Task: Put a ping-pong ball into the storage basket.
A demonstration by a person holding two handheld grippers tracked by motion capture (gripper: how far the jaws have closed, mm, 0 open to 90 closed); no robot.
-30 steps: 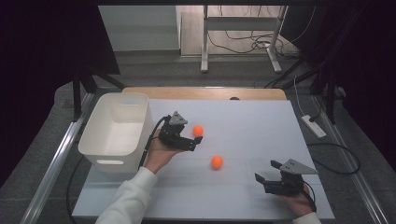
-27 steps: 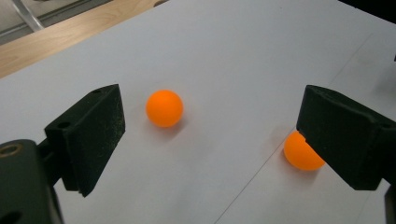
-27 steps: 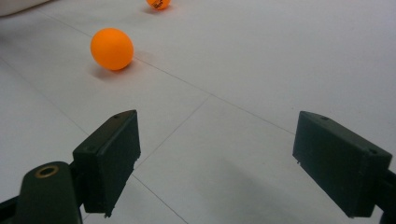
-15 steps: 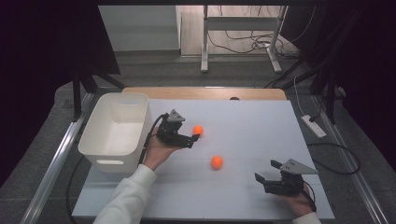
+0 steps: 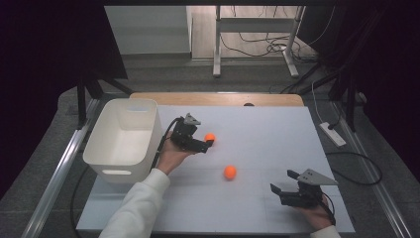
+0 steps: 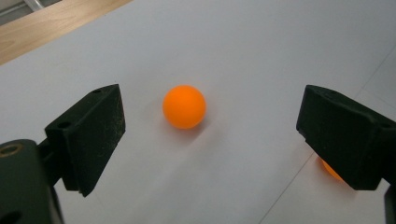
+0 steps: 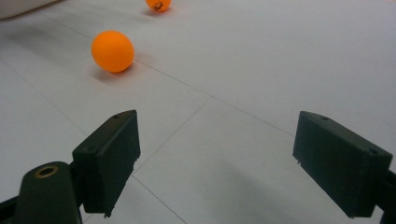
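Left gripper (image 5: pixel 207 145) is at the far orange ball (image 5: pixel 210 137), jaws spread wide, nothing held. In the left gripper view that ball (image 6: pixel 184 106) sits on the white surface (image 5: pixel 267 129) between my two jaws, closer to the left jaw than the right, and a bit ahead of the tips, not touching either. So the ball lies straight along my approach line; it's a sphere, so no long axis to worry about, only centring. My read: nudge forward and a touch toward the ball's side so it sits mid-gap, then close. Risk is a jaw clipping it first and sending it rolling. Second orange ball (image 5: pixel 230 172) is nearer the front edge, roughly between my two hands, partly hidden behind my right jaw in the left gripper view. Right gripper (image 5: pixel 281 190) rests low near the front right of the surface, jaws also wide apart and empty. In the right gripper view the second ball (image 7: pixel 112 51) lies ahead and off to the left of the jaws, well apart from them, with the far ball (image 7: pixel 158 4) beyond it. For that second ball, the right hand looks about as near as the left, and it's free. White bin (image 5: pixel 124 141) stands just to the left of my left hand, likely the drop point, short carry from here.
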